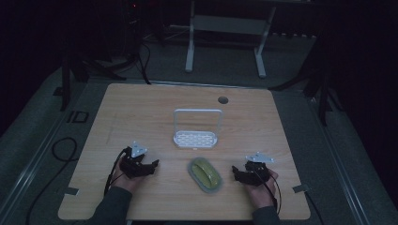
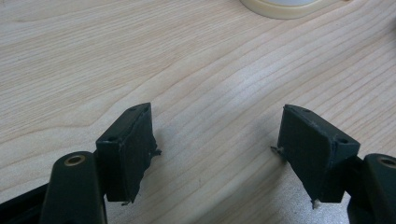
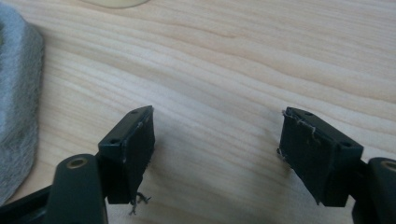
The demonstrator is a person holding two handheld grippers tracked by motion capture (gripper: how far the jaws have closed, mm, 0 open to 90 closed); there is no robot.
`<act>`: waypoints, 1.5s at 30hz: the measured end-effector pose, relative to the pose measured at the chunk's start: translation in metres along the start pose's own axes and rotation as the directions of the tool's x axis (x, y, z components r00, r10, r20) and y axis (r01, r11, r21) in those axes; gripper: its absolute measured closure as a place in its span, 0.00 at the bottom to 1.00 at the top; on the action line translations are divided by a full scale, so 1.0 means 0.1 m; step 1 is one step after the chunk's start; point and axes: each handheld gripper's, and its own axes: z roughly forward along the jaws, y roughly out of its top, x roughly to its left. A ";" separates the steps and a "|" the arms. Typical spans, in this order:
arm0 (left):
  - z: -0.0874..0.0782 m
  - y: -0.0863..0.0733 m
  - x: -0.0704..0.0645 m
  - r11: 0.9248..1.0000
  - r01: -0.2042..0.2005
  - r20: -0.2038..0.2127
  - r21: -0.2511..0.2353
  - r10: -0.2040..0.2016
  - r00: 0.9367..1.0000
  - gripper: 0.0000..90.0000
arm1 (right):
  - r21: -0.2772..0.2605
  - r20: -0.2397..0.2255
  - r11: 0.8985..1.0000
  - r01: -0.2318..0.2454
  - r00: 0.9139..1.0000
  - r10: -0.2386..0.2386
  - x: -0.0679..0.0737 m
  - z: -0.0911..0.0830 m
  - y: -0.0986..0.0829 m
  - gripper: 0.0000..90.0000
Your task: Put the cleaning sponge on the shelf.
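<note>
— Between both grippers, near the table's (image 1: 141, 112) front edge, an oval grey-rimmed dish (image 1: 205, 174) with a yellow-green centre is noted, untouched. Jaw state?

— Left gripper (image 2: 217, 140) and right gripper (image 3: 217, 140) are spread wide, empty. A low, level approach on the soft felt-like rim is advised. White perforated rack (image 1: 196, 129) stands behind.

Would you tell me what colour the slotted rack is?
White; the rack shows best in the high view.
</note>
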 end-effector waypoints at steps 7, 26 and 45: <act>0.00 0.00 0.00 1.000 0.000 0.000 0.000 0.000 1.000 0.30 | 0.010 0.005 0.999 0.032 0.999 -0.032 0.07 -0.06 0.02 0.32; 0.00 0.00 0.00 1.000 0.000 0.000 0.001 0.000 1.000 0.30 | -0.096 -0.057 0.990 0.099 0.993 -0.105 0.33 -0.41 0.19 0.55; 0.00 0.00 0.00 1.000 0.000 0.000 0.000 0.000 1.000 0.30 | -0.132 -0.146 0.974 0.185 0.968 -0.204 0.82 -0.49 0.29 0.50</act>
